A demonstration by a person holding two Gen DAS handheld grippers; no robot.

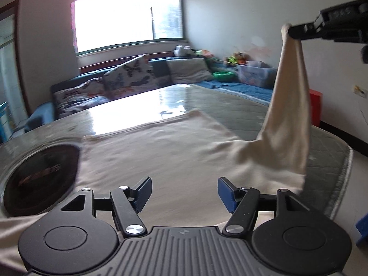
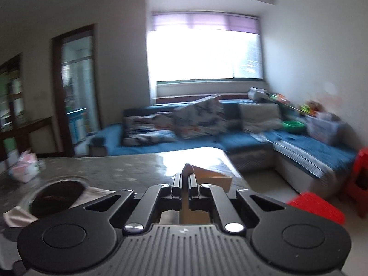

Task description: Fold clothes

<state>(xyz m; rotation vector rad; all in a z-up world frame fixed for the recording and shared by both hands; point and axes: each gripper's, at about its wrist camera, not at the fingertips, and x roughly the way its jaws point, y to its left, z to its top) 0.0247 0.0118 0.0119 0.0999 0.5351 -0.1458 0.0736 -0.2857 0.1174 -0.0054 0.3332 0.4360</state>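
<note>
Spread wide apart, the left gripper [image 1: 185, 192] hovers empty over a cream cotton garment [image 1: 149, 151] lying flat on the grey glossy table [image 1: 69, 124]. Right of it, the right gripper [image 1: 293, 32] is clamped on one raised sleeve [image 1: 289, 105], lifted above the tabletop.

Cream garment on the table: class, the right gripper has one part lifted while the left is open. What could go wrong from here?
1. The right gripper pinches only the tip of the cream garment; it may slip out mid-fold.
2. The left gripper is open and pins nothing, so the cloth could drag across the glossy table.
3. The garment overlaps the round dark inset, where it may sag or bunch.
</note>
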